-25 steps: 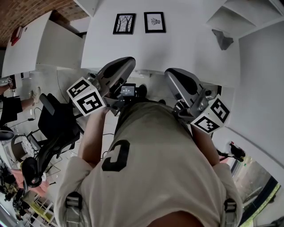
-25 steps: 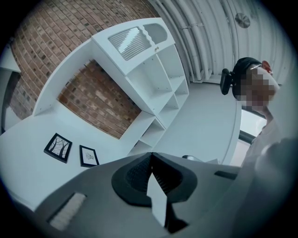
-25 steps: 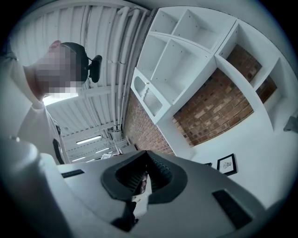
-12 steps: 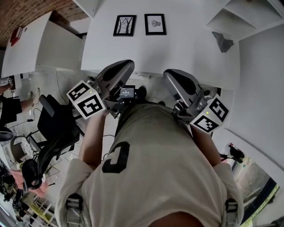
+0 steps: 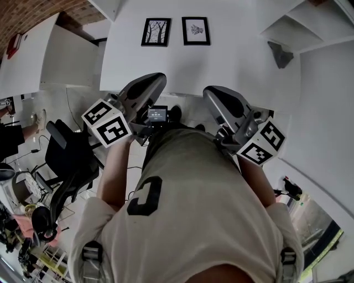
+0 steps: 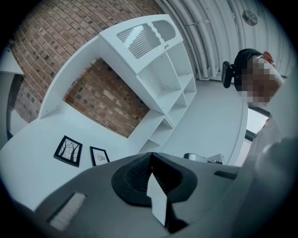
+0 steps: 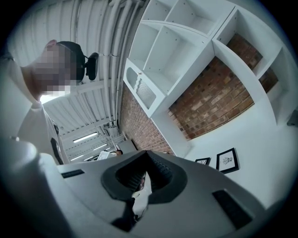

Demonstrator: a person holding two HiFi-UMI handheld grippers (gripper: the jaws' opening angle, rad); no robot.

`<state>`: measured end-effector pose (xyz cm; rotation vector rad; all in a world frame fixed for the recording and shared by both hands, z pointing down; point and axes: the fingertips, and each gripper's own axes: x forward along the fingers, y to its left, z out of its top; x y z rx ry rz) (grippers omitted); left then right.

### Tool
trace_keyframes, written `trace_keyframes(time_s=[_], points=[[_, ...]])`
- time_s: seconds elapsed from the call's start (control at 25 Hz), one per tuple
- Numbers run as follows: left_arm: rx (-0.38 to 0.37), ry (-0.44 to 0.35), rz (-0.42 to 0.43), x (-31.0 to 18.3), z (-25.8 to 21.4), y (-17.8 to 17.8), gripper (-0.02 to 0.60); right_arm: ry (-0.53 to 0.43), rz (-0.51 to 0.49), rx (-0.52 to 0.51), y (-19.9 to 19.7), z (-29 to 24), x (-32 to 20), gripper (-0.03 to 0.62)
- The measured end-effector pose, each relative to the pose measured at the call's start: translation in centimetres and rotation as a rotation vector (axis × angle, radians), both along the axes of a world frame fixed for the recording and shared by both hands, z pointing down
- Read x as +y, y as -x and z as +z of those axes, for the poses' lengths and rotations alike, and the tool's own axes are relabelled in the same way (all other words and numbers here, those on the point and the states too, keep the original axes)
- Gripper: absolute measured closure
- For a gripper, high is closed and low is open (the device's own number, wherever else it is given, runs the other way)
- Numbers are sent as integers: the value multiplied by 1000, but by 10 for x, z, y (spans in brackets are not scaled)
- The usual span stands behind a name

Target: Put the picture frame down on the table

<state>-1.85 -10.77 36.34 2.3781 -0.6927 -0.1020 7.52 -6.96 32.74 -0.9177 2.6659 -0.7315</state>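
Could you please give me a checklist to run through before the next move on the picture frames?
1. Left gripper empty: ok, jaws together on nothing.
2. Right gripper empty: ok, likewise.
3. Jaws open for a grasp: not ok, both shut.
4. Frame in hand: not ok; tree frame and second frame hang on the wall.
5. Spot to set a frame down: cannot tell.

The left picture frame and right picture frame are black, the wall white, the brickwork red-brown, the shirt beige.
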Motion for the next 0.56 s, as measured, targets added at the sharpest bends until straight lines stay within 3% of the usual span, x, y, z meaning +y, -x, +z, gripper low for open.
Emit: trace_keyframes(time_s=[0.56], points=[[-32, 49, -44, -41, 23, 58, 578, 83, -5, 22, 50, 20, -42, 589]])
